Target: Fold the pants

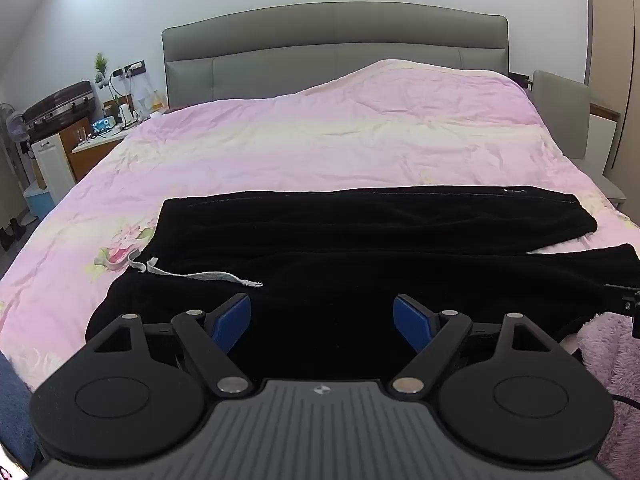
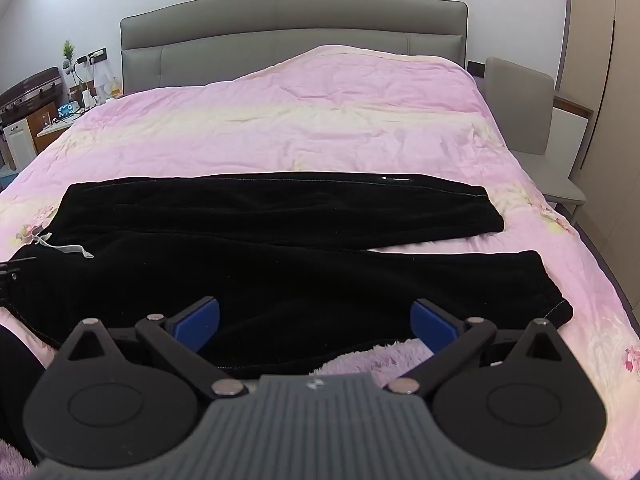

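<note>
Black pants (image 1: pixel 360 236) lie flat on the pink bedspread (image 1: pixel 320 140), waist at the left, both legs running to the right. A white drawstring (image 1: pixel 200 276) lies across the waist. My left gripper (image 1: pixel 322 320) is open and empty, just above the near edge of the pants by the waist. In the right wrist view the pants (image 2: pixel 280 240) fill the middle, leg cuffs at the right. My right gripper (image 2: pixel 316 324) is open and empty over the near leg's edge.
A grey headboard (image 1: pixel 336 40) stands at the far end. A cluttered nightstand (image 1: pixel 100 136) is at the left, a grey chair (image 2: pixel 528 120) at the right. A fluffy pink sleeve (image 2: pixel 380 356) shows near the front edge.
</note>
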The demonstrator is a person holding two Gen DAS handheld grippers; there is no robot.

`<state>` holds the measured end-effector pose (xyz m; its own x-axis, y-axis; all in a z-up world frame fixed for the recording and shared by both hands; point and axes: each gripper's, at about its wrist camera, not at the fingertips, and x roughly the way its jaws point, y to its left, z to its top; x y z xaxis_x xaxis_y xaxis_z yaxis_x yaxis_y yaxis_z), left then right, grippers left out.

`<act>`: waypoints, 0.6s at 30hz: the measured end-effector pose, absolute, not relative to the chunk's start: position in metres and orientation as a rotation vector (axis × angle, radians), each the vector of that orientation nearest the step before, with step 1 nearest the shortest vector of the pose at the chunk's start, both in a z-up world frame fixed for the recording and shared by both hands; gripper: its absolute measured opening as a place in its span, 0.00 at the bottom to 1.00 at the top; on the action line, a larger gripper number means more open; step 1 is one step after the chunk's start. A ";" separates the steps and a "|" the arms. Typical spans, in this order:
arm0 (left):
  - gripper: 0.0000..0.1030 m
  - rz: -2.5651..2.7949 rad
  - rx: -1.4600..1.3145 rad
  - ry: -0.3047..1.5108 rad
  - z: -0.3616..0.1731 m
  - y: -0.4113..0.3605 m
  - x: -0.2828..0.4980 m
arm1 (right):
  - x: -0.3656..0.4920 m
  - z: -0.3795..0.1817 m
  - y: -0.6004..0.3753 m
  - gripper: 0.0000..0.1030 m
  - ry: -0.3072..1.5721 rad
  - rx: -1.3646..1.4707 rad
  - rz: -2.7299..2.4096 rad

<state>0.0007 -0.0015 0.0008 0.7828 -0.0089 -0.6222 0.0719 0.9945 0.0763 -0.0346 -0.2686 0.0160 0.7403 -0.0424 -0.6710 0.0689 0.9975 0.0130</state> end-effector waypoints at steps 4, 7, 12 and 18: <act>0.92 -0.043 0.098 0.670 0.002 -0.005 -0.001 | -0.035 0.017 -0.268 0.95 0.735 0.037 -0.066; 0.92 -0.046 0.094 0.671 0.002 -0.001 0.001 | -0.035 0.017 -0.268 0.95 0.736 0.037 -0.066; 0.92 -0.045 0.095 0.669 0.004 -0.005 0.001 | -0.035 0.017 -0.268 0.95 0.737 0.035 -0.066; 0.92 -0.044 0.095 0.671 0.003 -0.002 0.002 | -0.036 0.017 -0.269 0.95 0.738 0.035 -0.066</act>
